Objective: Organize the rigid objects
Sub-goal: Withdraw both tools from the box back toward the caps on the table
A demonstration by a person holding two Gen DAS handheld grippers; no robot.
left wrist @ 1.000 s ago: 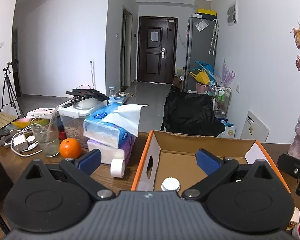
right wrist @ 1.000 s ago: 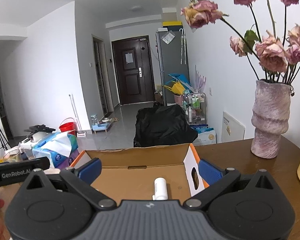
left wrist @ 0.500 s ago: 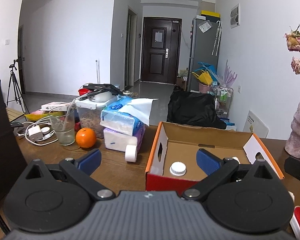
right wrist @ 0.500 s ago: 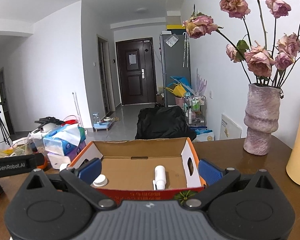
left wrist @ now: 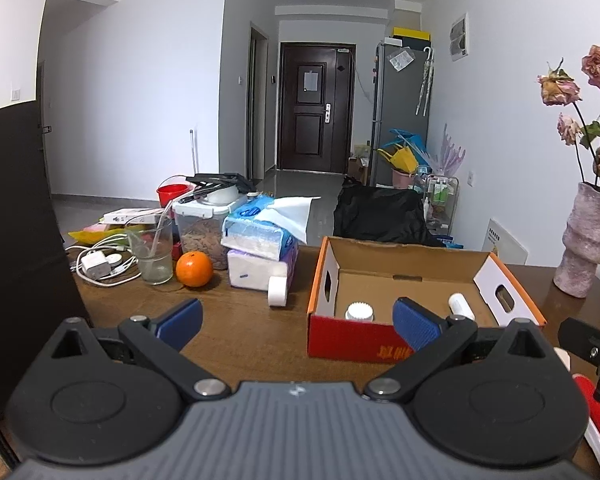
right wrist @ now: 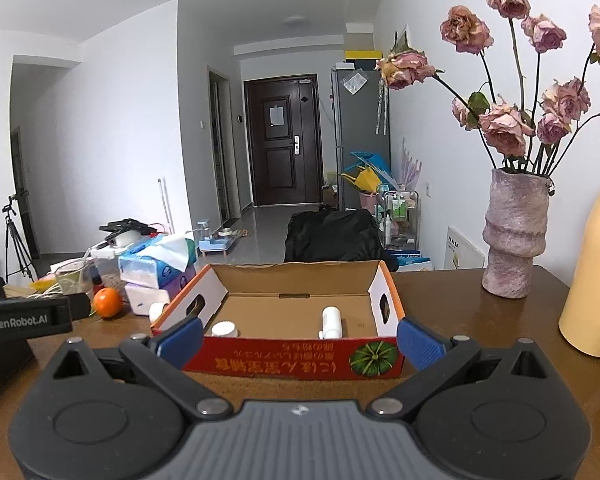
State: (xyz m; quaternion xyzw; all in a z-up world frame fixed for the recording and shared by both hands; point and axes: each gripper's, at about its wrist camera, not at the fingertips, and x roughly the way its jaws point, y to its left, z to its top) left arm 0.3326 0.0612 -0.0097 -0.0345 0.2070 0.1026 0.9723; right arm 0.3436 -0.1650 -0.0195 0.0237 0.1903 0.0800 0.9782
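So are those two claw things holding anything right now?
No. The left gripper and right gripper are both open and empty, in front of the cardboard box.

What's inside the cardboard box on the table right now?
Inside the cardboard box: a white ribbed-cap bottle standing at the left and a white bottle lying flat. The front wall hides the nearest floor.

Brown wooden table [left wrist: 244,332]: cardboard box [right wrist: 300,364], orange [left wrist: 194,269], vase [right wrist: 514,236], glass [left wrist: 153,254], tissue packs [left wrist: 258,256].
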